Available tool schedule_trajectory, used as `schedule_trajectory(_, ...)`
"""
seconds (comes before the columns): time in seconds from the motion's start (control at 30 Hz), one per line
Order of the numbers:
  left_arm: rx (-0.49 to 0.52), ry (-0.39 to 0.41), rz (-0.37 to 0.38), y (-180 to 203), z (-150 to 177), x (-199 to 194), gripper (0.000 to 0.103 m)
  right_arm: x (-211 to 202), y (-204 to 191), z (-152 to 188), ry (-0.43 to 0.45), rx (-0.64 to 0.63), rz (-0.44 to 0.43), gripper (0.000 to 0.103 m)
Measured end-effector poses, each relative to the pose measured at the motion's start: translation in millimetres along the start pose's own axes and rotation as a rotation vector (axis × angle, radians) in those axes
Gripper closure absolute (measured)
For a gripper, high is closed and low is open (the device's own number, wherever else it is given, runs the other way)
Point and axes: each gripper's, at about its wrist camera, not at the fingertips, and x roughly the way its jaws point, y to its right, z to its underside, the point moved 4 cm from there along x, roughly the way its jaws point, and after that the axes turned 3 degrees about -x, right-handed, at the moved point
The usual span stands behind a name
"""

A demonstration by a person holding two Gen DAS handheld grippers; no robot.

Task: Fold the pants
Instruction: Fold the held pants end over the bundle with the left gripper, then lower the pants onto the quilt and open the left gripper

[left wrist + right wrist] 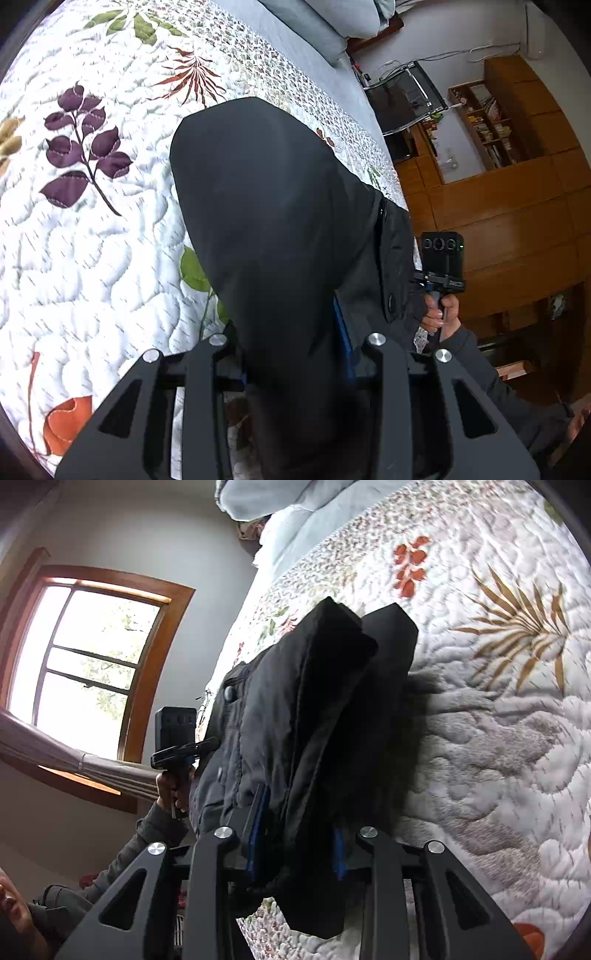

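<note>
The black fabric pants are shown lifted above the white quilted floral bedspread, draped in several layers, so a fold is judged partly made and the laying flat left. The left tool is clamped on one bunched edge, the right tool on the other. No containers are seen.

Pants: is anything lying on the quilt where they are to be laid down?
Nothing visible does. The pants hang from both hand-held grippers, left and right, above the quilt, whose surface around them shows only its leaf print.
</note>
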Motion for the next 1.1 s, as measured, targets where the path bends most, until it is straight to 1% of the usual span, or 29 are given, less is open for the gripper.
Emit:
schedule_trajectory(0.13, -0.013, 0.009, 0.019, -7, 6, 2, 0.066, 3, 13, 2, 0.001, 0.035, 0.004, 0.061)
schedule_trajectory(0.17, -0.018, 0.011, 0.021, -2, 7, 6, 0.065, 3, 16, 2, -0.001, 0.042, 0.003, 0.059)
schedule_trajectory(0.2, -0.026, 0.014, 0.028, -2, 8, 6, 0.064, 2, 17, 3, -0.002, 0.049, 0.01, 0.052)
schedule_trajectory(0.23, -0.031, 0.02, 0.034, -4, 9, 6, 0.062, 0, 23, 6, -0.003, 0.053, 0.019, 0.049)
schedule_trajectory(0.27, -0.033, 0.025, 0.035, -4, 12, 6, 0.059, -3, 25, 6, 0.002, 0.06, 0.018, 0.049)
schedule_trajectory(0.33, -0.041, 0.049, 0.04, -6, 19, 1, 0.057, -10, 25, 7, 0.023, 0.065, 0.033, 0.046)
schedule_trajectory(0.4, -0.046, 0.075, 0.036, -3, 20, -8, 0.056, -25, 22, 9, 0.051, 0.068, 0.047, 0.046)
schedule_trajectory(0.53, -0.013, 0.114, 0.013, 11, 36, -31, 0.043, -48, -7, 16, 0.075, 0.007, 0.044, 0.046)
schedule_trajectory(0.63, -0.011, 0.149, 0.006, 22, 48, -44, 0.036, -55, -42, 28, 0.093, -0.046, -0.011, 0.046)
schedule_trajectory(0.67, -0.011, 0.161, 0.002, 25, 52, -47, 0.036, -54, -50, 32, 0.091, -0.055, -0.026, 0.046)
schedule_trajectory(0.73, -0.001, 0.19, -0.042, 28, 60, -54, 0.034, -46, -58, 40, 0.072, -0.064, -0.04, 0.046)
schedule_trajectory(0.77, -0.001, 0.202, -0.057, 28, 62, -57, 0.031, -40, -60, 46, 0.053, -0.072, -0.027, 0.046)
schedule_trajectory(0.8, -0.007, 0.216, -0.064, 27, 64, -61, 0.031, -36, -58, 51, 0.044, -0.07, -0.02, 0.046)
schedule_trajectory(0.87, -0.029, 0.225, -0.051, 27, 67, -68, 0.03, -33, -52, 57, 0.043, -0.048, -0.021, 0.046)
schedule_trajectory(0.9, -0.034, 0.228, -0.046, 29, 68, -70, 0.029, -33, -50, 58, 0.048, -0.037, -0.024, 0.046)
schedule_trajectory(0.93, -0.036, 0.224, -0.042, 29, 70, -71, 0.025, -33, -48, 59, 0.05, -0.027, -0.032, 0.046)
schedule_trajectory(1.0, -0.024, 0.215, -0.061, 34, 75, -71, 0.022, -34, -44, 60, 0.055, -0.02, -0.032, 0.048)
schedule_trajectory(1.03, -0.023, 0.212, -0.068, 35, 79, -70, 0.015, -33, -43, 59, 0.057, -0.014, -0.033, 0.048)
schedule_trajectory(1.1, -0.028, 0.215, -0.106, 39, 88, -69, 0.013, -38, -46, 62, 0.075, -0.012, -0.032, 0.046)
